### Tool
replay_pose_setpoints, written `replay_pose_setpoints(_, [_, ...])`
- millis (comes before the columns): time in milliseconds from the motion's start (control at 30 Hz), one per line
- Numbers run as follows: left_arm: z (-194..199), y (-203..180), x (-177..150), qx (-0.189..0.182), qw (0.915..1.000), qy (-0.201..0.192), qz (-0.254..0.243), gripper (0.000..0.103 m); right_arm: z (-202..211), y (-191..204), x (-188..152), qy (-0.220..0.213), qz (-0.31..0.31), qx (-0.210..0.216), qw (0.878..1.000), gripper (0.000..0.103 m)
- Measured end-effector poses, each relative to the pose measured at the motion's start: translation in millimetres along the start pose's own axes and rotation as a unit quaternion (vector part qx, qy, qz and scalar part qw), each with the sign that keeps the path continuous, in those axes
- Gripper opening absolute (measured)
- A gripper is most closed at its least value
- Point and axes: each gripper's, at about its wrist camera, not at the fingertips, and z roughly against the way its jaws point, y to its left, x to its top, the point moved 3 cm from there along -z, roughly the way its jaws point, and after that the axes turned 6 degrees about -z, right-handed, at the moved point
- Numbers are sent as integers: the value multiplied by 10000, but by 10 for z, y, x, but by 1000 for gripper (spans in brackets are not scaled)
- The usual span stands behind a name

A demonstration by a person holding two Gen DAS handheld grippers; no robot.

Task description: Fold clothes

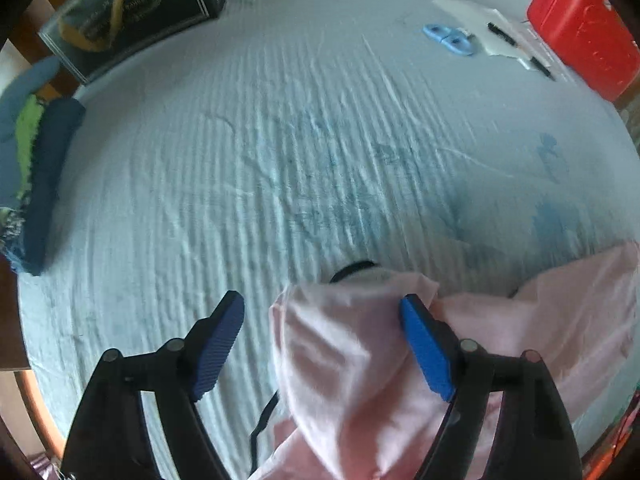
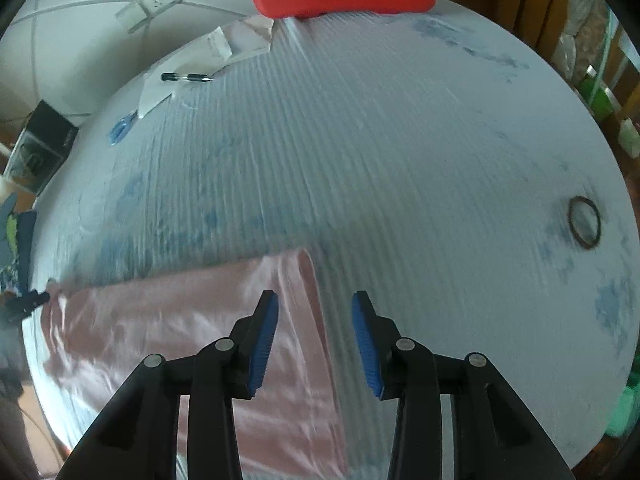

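A pale pink garment lies bunched on the light blue ribbed cloth that covers the round table. A black strap shows at its far edge. My left gripper points down over this raised fold with its jaws wide; the left pad stands apart from the cloth and the right pad brushes it. In the right wrist view the pink garment lies spread flat. My right gripper hangs open over its right edge, with nothing pinched.
A red plastic case stands at the table's far edge, with papers and a pen and blue clips beside it. A dark box sits far left. Folded clothes lie at the left rim. A brown elastic ring rests at the right.
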Motion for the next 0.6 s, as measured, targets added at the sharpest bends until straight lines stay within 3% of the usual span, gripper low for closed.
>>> replay_pose_setpoints(33, [-37,3,12,-47,10000,26,19,74,-77,44,41,52,-11,-22,10000,41])
replay_pose_setpoints(67, [-74,7,24,-88,9999,54,42,55,-142,88,66,99,7,-46,9999,42])
replay_pose_setpoints(133, [-117,58,39,-80,9997,53,218,33,-276,176,88,190,95,-120,9997,43])
replay_pose_setpoints(167, [-84,102,36,-108,9993,-35,343,7,-339,225,80,242,184,-169,9994,43])
replay_pose_setpoints(200, [-51,147,34,-135,9987,-122,468,6,-394,273,67,290,282,-213,9990,43])
replay_pose_setpoints(233, [-19,192,32,-162,9979,-210,593,6,-449,320,54,338,379,-258,9984,35])
replay_pose_setpoints(300, [69,318,22,-249,9947,-431,899,6,-442,381,32,228,628,-470,9967,3])
replay_pose_setpoints(333, [121,397,16,-321,9921,-561,1079,6,-432,410,22,160,755,-584,9953,3])
replay_pose_setpoints(400, [140,588,11,-808,9813,-721,1592,6,-314,304,110,-138,503,-580,9970,3])
replay_pose_setpoints(500, [-48,758,10,-1426,9618,-584,2261,17,-290,108,257,-280,89,-615,9977,4])
replay_pose_setpoints(567, [-157,816,-4,-1715,9495,-440,2591,24,-405,30,299,-139,-52,-684,9975,25])
replay_pose_setpoints(600, [-130,837,-21,-1845,9450,-489,2655,27,-430,19,298,-106,-129,-658,9977,27])
